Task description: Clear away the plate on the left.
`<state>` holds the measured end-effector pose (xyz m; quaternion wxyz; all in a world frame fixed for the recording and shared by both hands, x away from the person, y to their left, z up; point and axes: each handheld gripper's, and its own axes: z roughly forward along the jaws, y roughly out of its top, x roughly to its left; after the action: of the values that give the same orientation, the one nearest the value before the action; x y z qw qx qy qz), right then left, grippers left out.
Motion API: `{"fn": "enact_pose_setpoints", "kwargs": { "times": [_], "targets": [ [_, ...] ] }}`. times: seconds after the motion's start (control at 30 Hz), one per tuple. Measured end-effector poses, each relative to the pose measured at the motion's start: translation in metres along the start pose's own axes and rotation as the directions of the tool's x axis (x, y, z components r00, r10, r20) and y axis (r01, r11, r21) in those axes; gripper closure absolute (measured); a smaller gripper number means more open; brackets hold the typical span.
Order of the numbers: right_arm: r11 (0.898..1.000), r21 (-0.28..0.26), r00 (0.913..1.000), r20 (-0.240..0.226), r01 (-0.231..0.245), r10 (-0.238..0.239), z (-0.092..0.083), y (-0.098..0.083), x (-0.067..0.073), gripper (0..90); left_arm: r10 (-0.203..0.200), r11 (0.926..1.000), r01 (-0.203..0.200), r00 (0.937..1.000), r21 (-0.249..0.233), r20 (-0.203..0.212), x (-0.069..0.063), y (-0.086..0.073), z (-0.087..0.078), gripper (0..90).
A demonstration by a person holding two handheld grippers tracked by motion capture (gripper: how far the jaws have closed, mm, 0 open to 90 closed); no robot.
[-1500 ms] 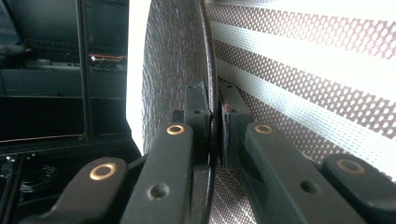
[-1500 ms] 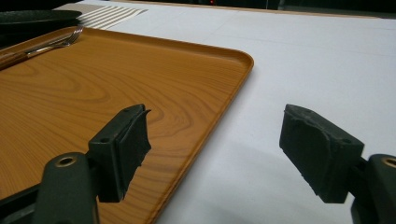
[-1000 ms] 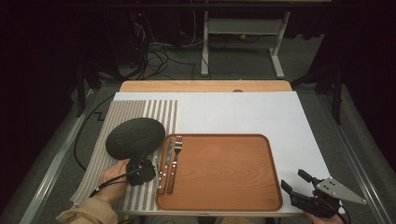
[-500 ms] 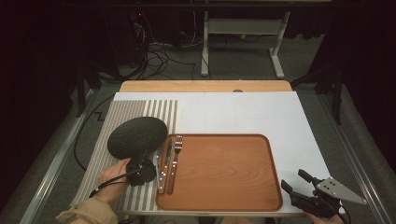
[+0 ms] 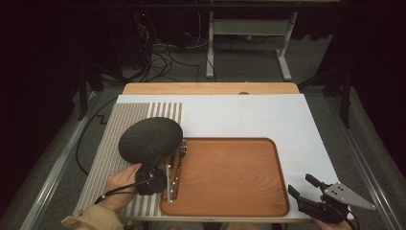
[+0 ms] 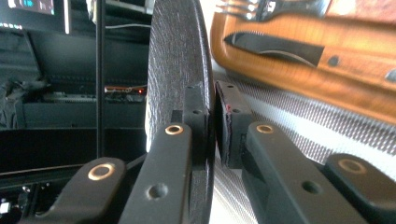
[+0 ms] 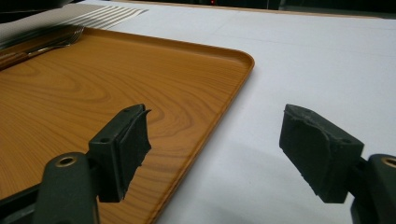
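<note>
Plainly, as things stand:
Left gripper [image 5: 152, 179]: clenched on the rim of the black plate, near the front-left corner of the tray
Left gripper pads [image 6: 196, 119]: pressed on both faces of the plate's edge, seen close in the left gripper view
Black plate [image 5: 150, 140]: dark, round, textured; held tilted above the striped mat, its right edge over the tray's left rim and partly covering the cutlery
Striped mat [image 5: 112, 143]: grey-and-white lines, flat on the left part of the worktop
Tray [image 5: 230, 177]: wood-grained, rounded corners, flat at the front middle of the worktop
Fork [image 7: 56, 39]: along the tray's left side, tines toward the far edge
Knife [image 6: 275, 49]: just beside the fork, wooden handle with rivets
Right gripper [image 5: 311, 201]: released, jaws spread wide with nothing between, low over the white sheet off the tray's front-right corner
White sheet [image 5: 297, 129]: covers the worktop [image 5: 210, 88] right of the mat
</note>
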<state>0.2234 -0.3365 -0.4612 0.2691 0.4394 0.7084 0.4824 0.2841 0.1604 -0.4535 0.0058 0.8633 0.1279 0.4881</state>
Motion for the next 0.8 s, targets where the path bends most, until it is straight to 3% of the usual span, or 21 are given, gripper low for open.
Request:
{"fn": "enact_pose_setpoints", "kwargs": {
  "times": [0.37, 0.8],
  "targets": [
    [1.000, -0.001, 1.0000, 0.002, 0.001, -0.001, 0.000, 0.000, 0.001, 24.6, 0.038, 0.9967, -0.041, 0.9988, -0.071, -0.030, -0.001, 0.014, -0.021, 80.1],
    [1.000, -0.004, 1.0000, -0.002, -0.003, 0.003, 0.000, 0.000, 0.001, 24.8, 0.073, 0.9888, -0.077, 0.9966, -0.128, -0.040, -0.007, 0.030, -0.032, 79.9]
  ]
}}
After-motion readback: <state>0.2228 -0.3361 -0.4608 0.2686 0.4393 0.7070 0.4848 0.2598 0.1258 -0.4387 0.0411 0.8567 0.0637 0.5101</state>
